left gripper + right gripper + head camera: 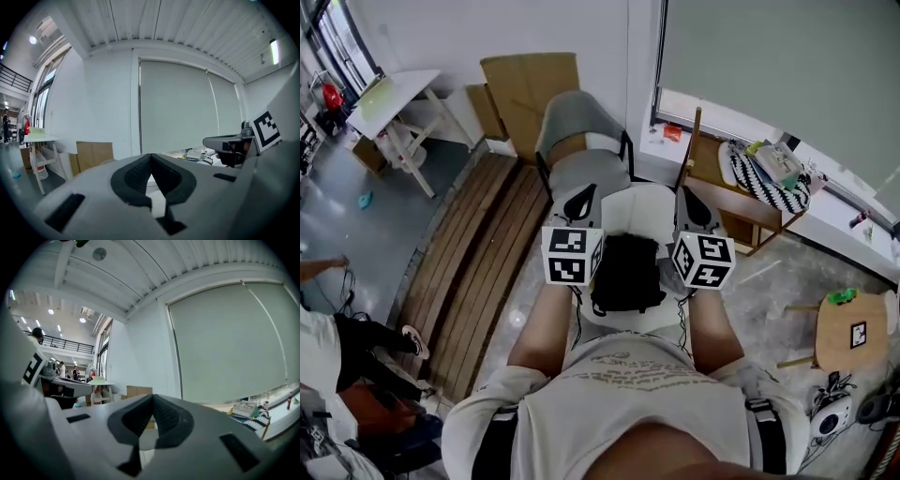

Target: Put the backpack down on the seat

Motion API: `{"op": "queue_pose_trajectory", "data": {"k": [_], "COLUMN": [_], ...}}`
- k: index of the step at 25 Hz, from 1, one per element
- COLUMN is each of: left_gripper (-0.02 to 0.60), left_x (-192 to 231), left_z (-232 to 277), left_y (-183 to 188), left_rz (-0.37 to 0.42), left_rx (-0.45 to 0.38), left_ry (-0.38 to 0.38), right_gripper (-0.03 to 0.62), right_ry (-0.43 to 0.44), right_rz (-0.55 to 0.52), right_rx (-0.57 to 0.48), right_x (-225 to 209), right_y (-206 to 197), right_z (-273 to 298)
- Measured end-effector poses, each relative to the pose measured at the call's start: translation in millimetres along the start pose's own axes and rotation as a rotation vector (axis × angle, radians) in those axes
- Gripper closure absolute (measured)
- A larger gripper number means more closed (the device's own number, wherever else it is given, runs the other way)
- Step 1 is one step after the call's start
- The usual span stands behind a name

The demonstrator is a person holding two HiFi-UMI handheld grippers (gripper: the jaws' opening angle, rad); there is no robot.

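Note:
The black backpack [627, 272] lies on a white seat [639, 208] right in front of me, between my two grippers. My left gripper [579, 201] is at the backpack's left side, its jaws shut and empty. At the backpack's right side is my right gripper [696, 208], also shut with nothing in it. Both point away from me, past the backpack's far end. The left gripper view shows only shut jaws [151, 158] against a wall and a window blind. The right gripper view shows the same, with its own shut jaws [152, 398]. The backpack is out of both gripper views.
A grey chair [579, 131] stands just beyond the white seat, with cardboard sheets [525, 89] leaning on the wall behind it. Wooden slats [478, 253] lie on the floor at left. A wooden rack [741, 202] with clutter is at right, a small wooden stool [851, 333] nearer.

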State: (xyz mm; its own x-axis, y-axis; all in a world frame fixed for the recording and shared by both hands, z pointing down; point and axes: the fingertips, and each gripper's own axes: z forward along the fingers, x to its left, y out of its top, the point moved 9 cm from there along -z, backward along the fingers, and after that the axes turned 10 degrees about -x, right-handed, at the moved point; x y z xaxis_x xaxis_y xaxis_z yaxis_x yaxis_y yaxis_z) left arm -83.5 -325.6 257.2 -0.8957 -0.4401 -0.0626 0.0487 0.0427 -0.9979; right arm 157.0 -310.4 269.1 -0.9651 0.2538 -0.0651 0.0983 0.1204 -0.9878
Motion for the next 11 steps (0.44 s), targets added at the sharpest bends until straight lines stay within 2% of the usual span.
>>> {"op": "queue_pose_trajectory", "data": {"k": [5, 11], "left_gripper": [0.558, 0.558], "left_x": [0.6, 5.3], "left_z": [-6.0, -13.9], "left_y": [-2.2, 0.8], "left_rz": [-0.026, -0.1], "left_rx": [0.006, -0.011], "left_ry": [-0.006, -0.033], "right_gripper": [0.568, 0.568], "right_ry": [0.009, 0.01], "right_rz": [0.001, -0.004], "right_rx": [0.015, 0.027], "right_x": [5.2, 12.6], "right_y": [-3.1, -4.2], "right_z": [-3.7, -6.8]}}
